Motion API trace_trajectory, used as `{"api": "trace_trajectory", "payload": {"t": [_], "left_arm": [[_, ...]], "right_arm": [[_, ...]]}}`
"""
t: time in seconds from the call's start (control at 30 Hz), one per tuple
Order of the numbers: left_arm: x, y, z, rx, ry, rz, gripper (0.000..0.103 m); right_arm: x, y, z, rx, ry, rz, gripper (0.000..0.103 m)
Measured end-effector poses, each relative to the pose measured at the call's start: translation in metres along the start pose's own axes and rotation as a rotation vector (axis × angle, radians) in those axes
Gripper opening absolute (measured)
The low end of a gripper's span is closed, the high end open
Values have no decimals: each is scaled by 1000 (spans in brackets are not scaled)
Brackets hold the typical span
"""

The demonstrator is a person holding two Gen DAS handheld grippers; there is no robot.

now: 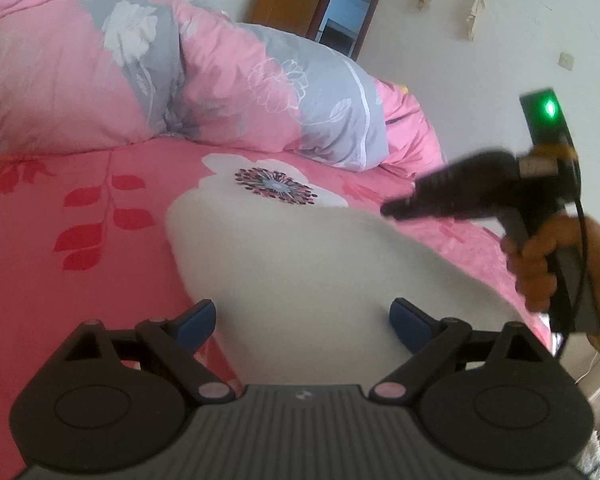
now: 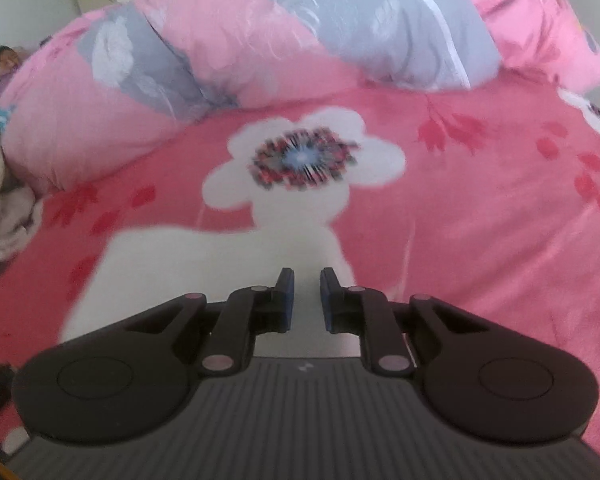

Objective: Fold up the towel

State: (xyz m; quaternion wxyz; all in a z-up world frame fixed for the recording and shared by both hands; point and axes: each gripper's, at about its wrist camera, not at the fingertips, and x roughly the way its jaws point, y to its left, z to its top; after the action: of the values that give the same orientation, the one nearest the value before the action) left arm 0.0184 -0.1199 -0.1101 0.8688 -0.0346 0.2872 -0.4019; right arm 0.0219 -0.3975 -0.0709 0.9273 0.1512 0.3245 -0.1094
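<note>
Fingers (image 1: 198, 318) of the left gripper (image 1: 304, 314) are spread wide over the towel (image 1: 300, 264).
The right gripper (image 2: 307, 296) is seen nearly closed, nothing pinched; the towel is laid on the bed (image 1: 80, 248).

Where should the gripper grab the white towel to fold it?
Probably at a corner or edge, not the flat middle. The white towel lies spread flat on the pink bedsheet, so only its rim gives the fingers something to pinch. The left gripper, jaws wide, could come low over the near edge.

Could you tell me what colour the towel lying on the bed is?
Plain off-white towel, clearest in the left wrist view.
</note>
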Motion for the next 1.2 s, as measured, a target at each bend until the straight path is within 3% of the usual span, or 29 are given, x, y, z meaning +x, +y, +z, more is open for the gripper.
{"api": "trace_trajectory", "payload": {"t": [0.13, 0.27, 0.4, 0.6, 0.87, 1.07, 1.2], "left_arm": [[1, 2, 0, -6, 6, -8, 95], [1, 2, 0, -7, 7, -11, 94], [2, 3, 0, -10, 10, -15, 94], [0, 2, 1, -9, 14, -12, 95], [0, 2, 1, -15, 20, -8, 95], [-1, 1, 1, -15, 24, -2, 95], [-2, 2, 2, -19, 31, -1, 95]], "right_arm": [[15, 2, 14, 12, -7, 12, 13], [50, -12, 5, 38, 64, -30, 12], [45, -12, 20, 85, 69, -26, 13], [69, -18, 14, 112, 100, -25, 14], [-12, -18, 10, 106, -16, 56, 16], [5, -18, -23, 17, 37, 27, 14], [-16, -13, -14, 66, 25, 48, 16]]}}
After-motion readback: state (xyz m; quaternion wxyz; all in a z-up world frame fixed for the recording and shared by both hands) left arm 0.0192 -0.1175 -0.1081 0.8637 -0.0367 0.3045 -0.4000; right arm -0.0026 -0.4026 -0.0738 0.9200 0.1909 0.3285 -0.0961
